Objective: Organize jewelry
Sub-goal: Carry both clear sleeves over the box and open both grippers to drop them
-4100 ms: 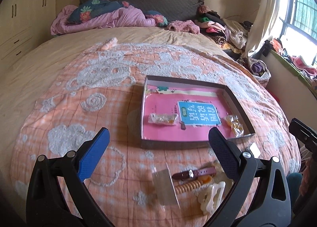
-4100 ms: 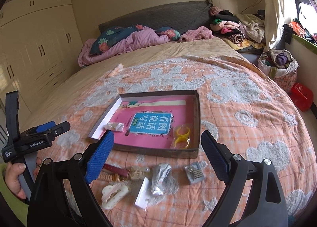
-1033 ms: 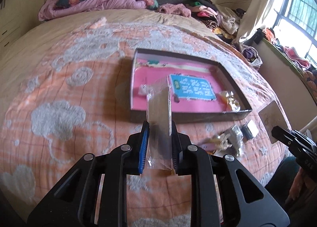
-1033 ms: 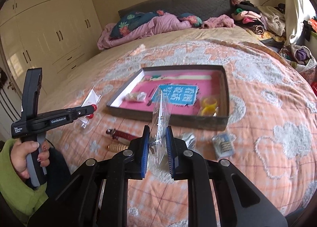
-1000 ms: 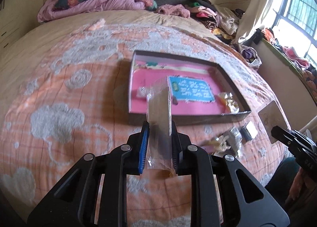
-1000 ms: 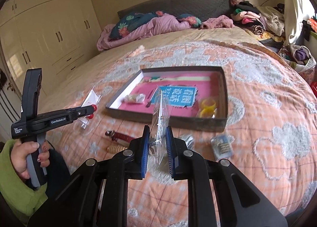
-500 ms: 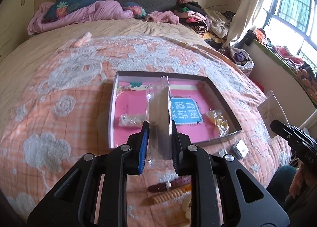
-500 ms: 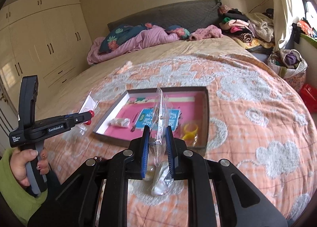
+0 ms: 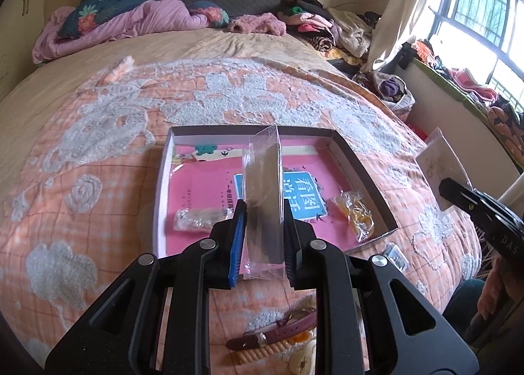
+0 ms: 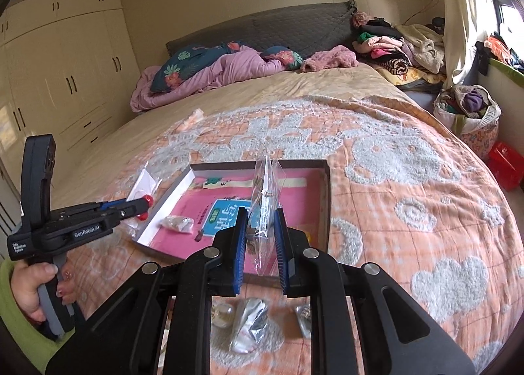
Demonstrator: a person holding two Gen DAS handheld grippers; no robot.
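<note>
My left gripper (image 9: 263, 211) is shut on a clear plastic bag (image 9: 263, 185), held upright above the shallow box (image 9: 160, 198) with the pink lining. From the right wrist view that bag (image 10: 142, 183) holds something red. My right gripper (image 10: 260, 217) is shut on a second clear bag (image 10: 267, 195) with a small earring inside, also above the box (image 10: 327, 211). It shows at the right of the left wrist view (image 9: 439, 168). In the box lie a pale bagged piece (image 9: 196, 217) and a yellow bagged piece (image 9: 355, 213).
On the orange quilt in front of the box lie a maroon strap (image 9: 275, 332), a beige comb-like piece (image 9: 265, 353), a crumpled silver bag (image 10: 249, 322) and a small packet (image 9: 396, 255). Bedding and clothes are heaped at the bed's far end.
Both grippers, open and empty four seconds ago, now each hold a bag. Over the last second both have risen and moved over the box.
</note>
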